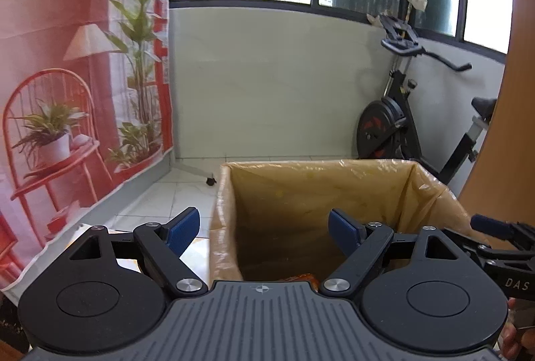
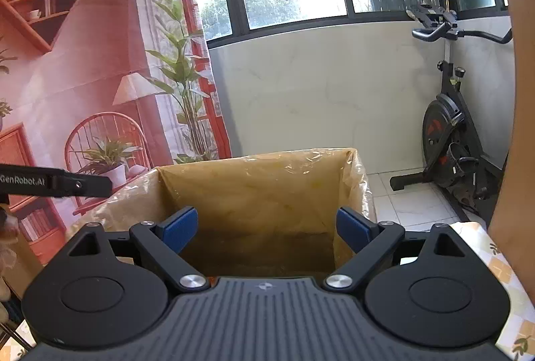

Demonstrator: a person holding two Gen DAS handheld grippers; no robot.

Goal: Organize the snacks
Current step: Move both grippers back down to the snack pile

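A brown cardboard box lined with clear plastic (image 1: 317, 194) stands open straight ahead of both grippers; it also shows in the right wrist view (image 2: 254, 187). My left gripper (image 1: 264, 230) is open and empty, held above the box's near rim. An orange snack packet (image 1: 301, 278) peeks out at the box bottom, mostly hidden behind the gripper body. My right gripper (image 2: 267, 227) is open and empty over the box's near side. The right gripper's fingers also show at the right edge of the left wrist view (image 1: 495, 227).
An exercise bike (image 1: 401, 113) stands at the back right by the white wall, also in the right wrist view (image 2: 448, 127). A printed red backdrop (image 1: 67, 77) hangs at the left. A patterned tablecloth (image 2: 501, 277) shows at the lower right. White floor tiles lie beyond the box.
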